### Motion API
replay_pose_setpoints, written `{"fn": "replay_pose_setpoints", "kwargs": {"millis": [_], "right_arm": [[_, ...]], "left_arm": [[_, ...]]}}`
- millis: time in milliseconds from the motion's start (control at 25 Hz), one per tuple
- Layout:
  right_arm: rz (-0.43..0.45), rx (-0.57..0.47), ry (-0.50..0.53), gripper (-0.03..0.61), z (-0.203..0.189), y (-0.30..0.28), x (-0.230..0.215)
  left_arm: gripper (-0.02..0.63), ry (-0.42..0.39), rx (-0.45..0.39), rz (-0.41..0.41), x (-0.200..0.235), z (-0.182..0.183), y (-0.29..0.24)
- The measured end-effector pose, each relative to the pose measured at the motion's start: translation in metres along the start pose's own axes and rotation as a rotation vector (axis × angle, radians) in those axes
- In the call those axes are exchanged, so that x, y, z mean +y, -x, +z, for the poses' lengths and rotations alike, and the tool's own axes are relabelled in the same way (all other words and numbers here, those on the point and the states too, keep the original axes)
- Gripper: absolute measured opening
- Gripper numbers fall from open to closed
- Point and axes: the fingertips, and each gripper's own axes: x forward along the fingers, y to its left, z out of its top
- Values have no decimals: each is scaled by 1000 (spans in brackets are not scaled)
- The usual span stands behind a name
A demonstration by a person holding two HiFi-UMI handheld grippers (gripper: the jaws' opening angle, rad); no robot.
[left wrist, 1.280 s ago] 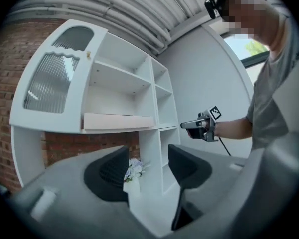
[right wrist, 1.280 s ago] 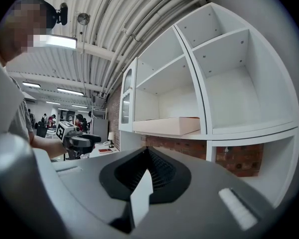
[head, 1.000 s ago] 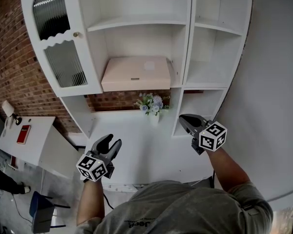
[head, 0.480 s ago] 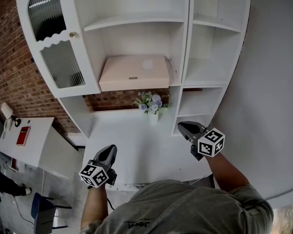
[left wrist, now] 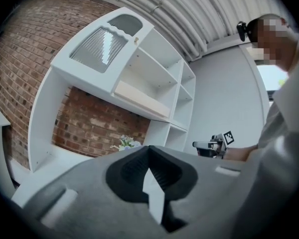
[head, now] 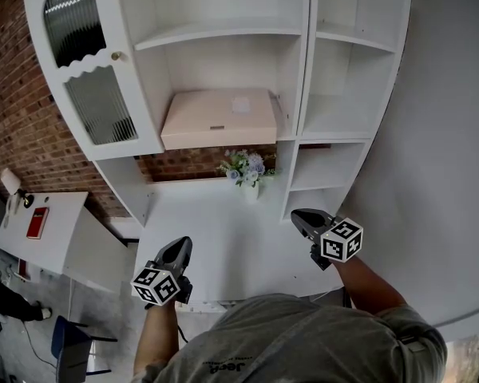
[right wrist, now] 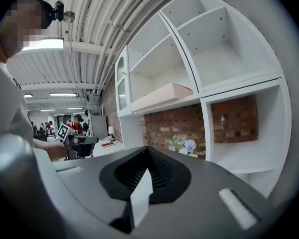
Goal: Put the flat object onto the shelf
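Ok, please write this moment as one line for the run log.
flat box: lying inside white shelf unit | left gripper: shut, empty | right gripper: shut, empty

an industrial-style lab or office dressed as a home corner: a bare brick wall, exposed ceiling pipes, strip lights, people working far back, a white shelf unit and a flower vase.

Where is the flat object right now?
Start at the white shelf unit. In its wide middle compartment, right of the glass door and above the flower vase, lies a flat beige box. It is the only wide, low thing there; the vase is small and upright.
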Motion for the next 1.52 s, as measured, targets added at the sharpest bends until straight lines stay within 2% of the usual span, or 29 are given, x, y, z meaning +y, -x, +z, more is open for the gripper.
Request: {"fn": "replay_pose_setpoints", "kwargs": {"millis": [680, 1520], "right_arm": [[7, -28, 28, 8, 11, 0, -4], [23, -13, 39, 8, 8, 1, -2]], "left_arm": [[-3, -60, -16, -43, -15, 13, -3], [-3, -58, -21, -53, -19, 14, -3]]}}
